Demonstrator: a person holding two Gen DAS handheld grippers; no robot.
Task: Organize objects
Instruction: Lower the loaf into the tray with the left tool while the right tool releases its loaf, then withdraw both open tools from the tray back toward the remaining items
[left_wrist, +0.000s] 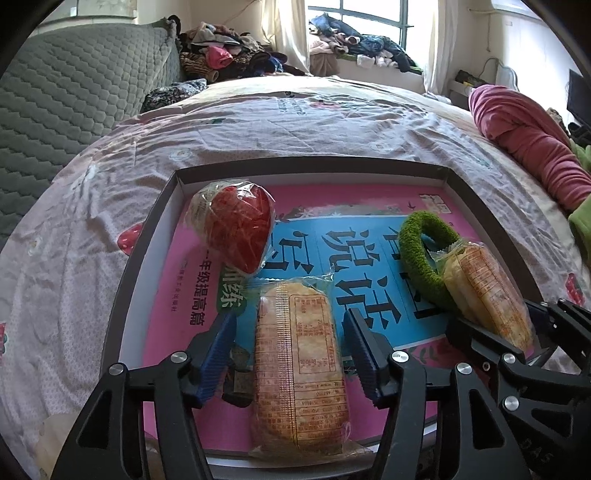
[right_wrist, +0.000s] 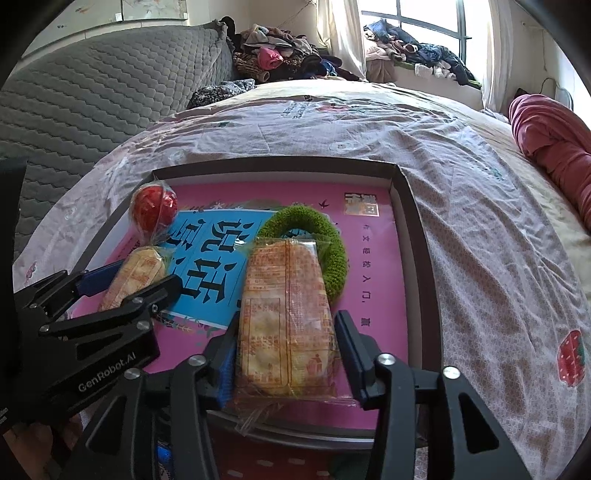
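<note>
Two snack packets (left_wrist: 299, 365) (right_wrist: 286, 325) — each between parted gripper fingers (left_wrist: 218, 354) (right_wrist: 351, 350).

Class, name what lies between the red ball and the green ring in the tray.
Only the pink-and-blue book cover lies between red ball and green ring; right wrist view shows it.

sunlit window (left_wrist: 369, 22) behind bed (left_wrist: 295, 122)

Snacks in a tray (left_wrist: 147, 236)
Left gripper (left_wrist: 291, 332) open around a cracker pack (left_wrist: 299, 365); red ball (left_wrist: 236, 229) and green ring (left_wrist: 421, 254) beyond.
</note>
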